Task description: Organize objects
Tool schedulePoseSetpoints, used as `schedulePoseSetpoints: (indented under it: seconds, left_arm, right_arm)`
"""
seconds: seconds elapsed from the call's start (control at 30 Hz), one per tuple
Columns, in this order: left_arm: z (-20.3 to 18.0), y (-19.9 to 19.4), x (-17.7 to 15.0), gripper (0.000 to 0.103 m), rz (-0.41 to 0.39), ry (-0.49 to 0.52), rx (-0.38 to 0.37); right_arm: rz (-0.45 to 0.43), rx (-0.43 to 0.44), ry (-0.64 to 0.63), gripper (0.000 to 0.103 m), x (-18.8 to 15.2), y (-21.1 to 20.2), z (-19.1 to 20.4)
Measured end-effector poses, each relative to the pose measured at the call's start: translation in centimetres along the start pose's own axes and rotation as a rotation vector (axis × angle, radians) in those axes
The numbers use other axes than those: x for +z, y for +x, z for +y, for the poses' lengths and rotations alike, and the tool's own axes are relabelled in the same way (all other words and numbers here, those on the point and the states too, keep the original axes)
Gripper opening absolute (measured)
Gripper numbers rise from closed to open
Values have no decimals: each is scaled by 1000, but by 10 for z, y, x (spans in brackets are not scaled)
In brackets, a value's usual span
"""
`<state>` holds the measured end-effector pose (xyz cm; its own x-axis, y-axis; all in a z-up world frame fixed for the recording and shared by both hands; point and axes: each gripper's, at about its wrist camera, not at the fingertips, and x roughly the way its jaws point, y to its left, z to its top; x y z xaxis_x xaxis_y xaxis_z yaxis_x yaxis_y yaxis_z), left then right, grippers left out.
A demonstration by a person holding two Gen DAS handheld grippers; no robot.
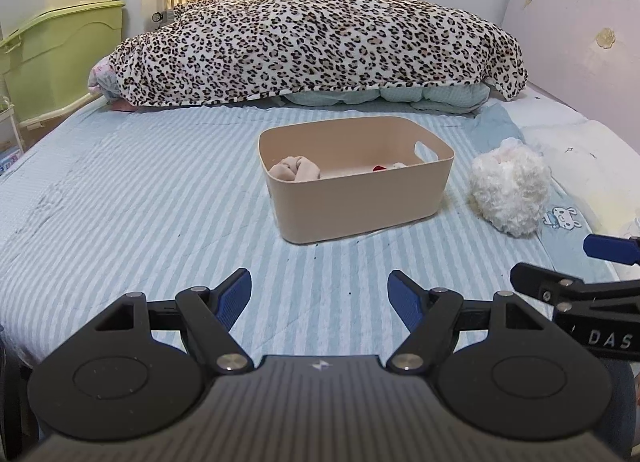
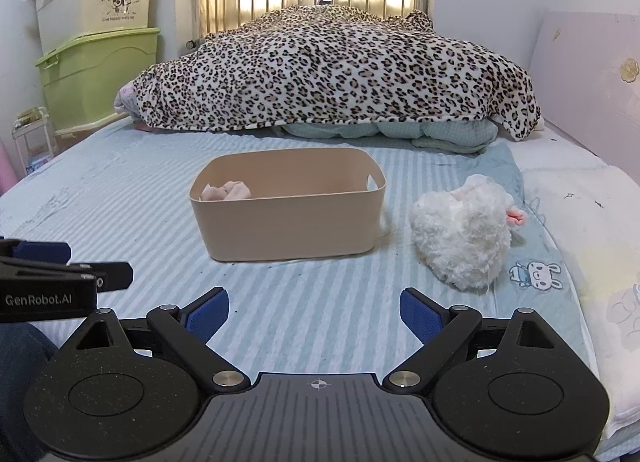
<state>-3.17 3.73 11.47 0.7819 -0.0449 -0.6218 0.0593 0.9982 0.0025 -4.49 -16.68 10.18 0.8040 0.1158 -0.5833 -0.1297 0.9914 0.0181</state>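
Left gripper (image 1: 319, 294) low over striped sheet (image 1: 140, 201), fingers spread, nothing held. Beige bin (image 1: 360, 205) mid-bed, upright, pink cloth (image 1: 296, 169) at its left end, red-and-white bit (image 1: 386, 167) further right – can't tell what. White plush (image 2: 460, 238) just right of bin, apart from it, on the sheet. Right gripper (image 2: 314, 312) also released, empty. Leopard blanket (image 2: 332, 73) heaped behind.
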Motion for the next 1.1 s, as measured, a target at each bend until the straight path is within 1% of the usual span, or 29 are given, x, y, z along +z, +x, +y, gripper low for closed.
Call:
schedulePoseSetpoints:
  seconds: [0.47,0.67,0.97,1.1]
  left_arm:
    - [-3,-13,-11,76,-2,-2,-25]
    - [-10,-20,-12,76,2,11,-38]
    - [-20,-27,-12,76,-27,46,-10]
    - [-20,-27,-12,76,-24,43,-18]
  right_arm:
    - [-2,12,-5,94,-6,-12,7]
    - [-8,9,4,94,-6,-15,6]
    - [-13,14,19,94,-6,-17,1]
    - [-12,13,25,94,-6,-17,0]
